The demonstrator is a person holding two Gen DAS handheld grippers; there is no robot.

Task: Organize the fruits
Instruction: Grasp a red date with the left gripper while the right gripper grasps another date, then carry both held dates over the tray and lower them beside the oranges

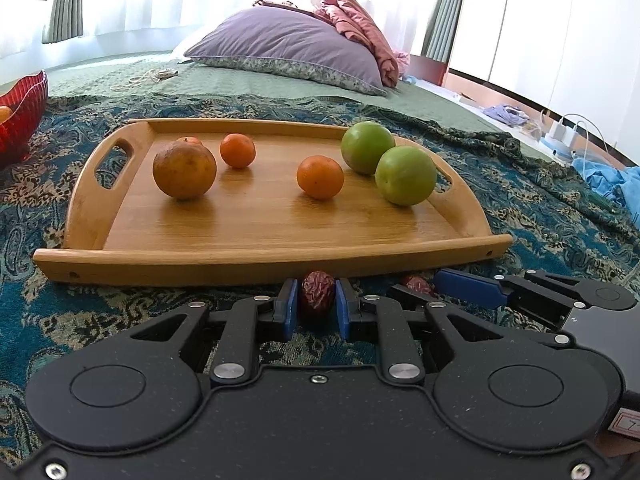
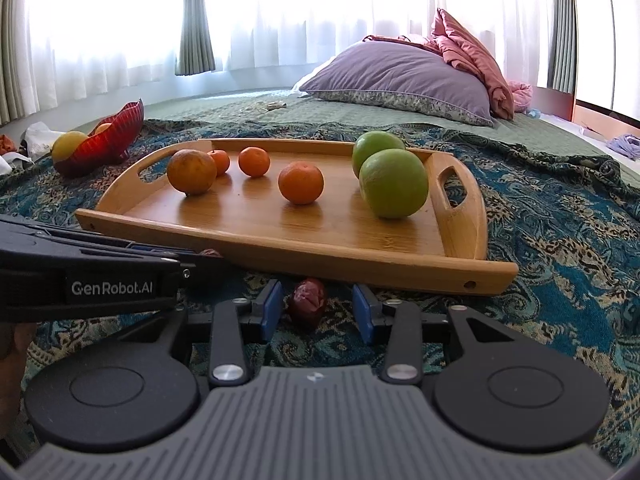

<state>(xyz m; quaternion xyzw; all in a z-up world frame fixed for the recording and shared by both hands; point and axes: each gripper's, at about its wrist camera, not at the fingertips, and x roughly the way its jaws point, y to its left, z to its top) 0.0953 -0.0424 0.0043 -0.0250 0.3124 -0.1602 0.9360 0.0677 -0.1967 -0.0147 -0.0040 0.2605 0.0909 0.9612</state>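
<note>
A wooden tray (image 1: 256, 258) (image 2: 304, 256) lies on the patterned bedspread. It holds a large orange (image 1: 184, 175) (image 2: 191, 171), small mandarins (image 1: 320, 177) (image 2: 301, 182) and two green fruits (image 1: 405, 175) (image 2: 393, 183). My left gripper (image 1: 317, 306) is shut on a red date (image 1: 318, 295) just in front of the tray. My right gripper (image 2: 316, 312) is open, its blue pads on either side of a second red date (image 2: 306, 306) lying on the cloth, apart from it. That date (image 1: 418, 285) and the right gripper also show in the left wrist view.
A red glass bowl (image 2: 108, 138) (image 1: 20, 120) with yellow and orange fruit stands left of the tray. A purple pillow (image 2: 400, 76) and pink cloth lie behind. Cables and a charger (image 1: 564, 132) sit at the bed's right edge.
</note>
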